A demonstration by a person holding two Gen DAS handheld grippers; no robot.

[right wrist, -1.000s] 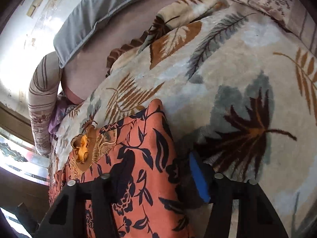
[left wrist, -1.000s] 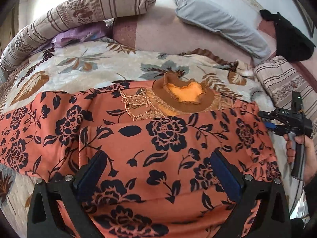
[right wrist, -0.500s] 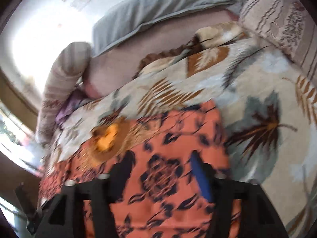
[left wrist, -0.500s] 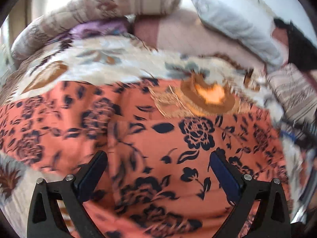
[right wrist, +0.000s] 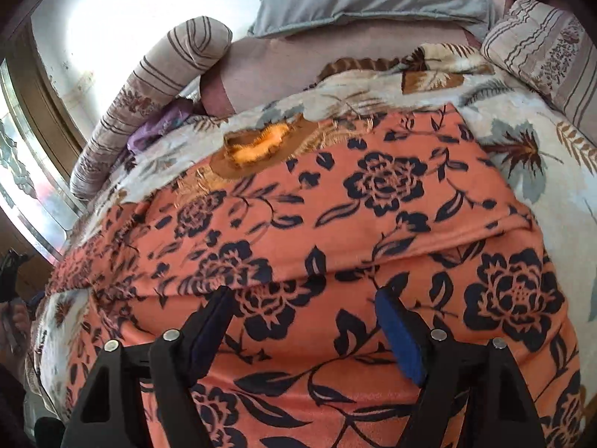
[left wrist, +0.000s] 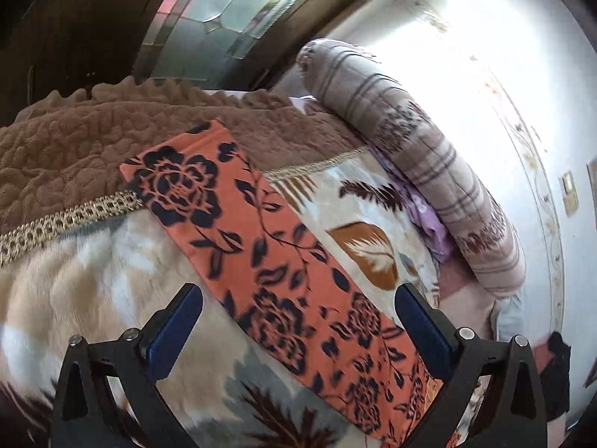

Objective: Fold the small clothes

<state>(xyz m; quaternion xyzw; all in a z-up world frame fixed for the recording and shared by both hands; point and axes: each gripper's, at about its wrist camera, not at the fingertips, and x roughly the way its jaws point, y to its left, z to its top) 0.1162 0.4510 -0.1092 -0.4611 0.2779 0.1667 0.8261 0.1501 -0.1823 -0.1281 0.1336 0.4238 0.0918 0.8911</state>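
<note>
Orange floral garment lies spread on leaf-print blanket on bed, one fold across body made, sleeve not yet folded in. Right tongs just opened wide, hold nothing, above garment's folded body. Left tongs wide open, empty, straddling sleeve.

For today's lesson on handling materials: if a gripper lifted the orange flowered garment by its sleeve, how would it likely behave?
The orange flowered garment would probably flop and drape, since it already lies flat in soft folds. Its sleeve looks thin, so likely light. It may drag on the plush leaf-print blanket.
</note>
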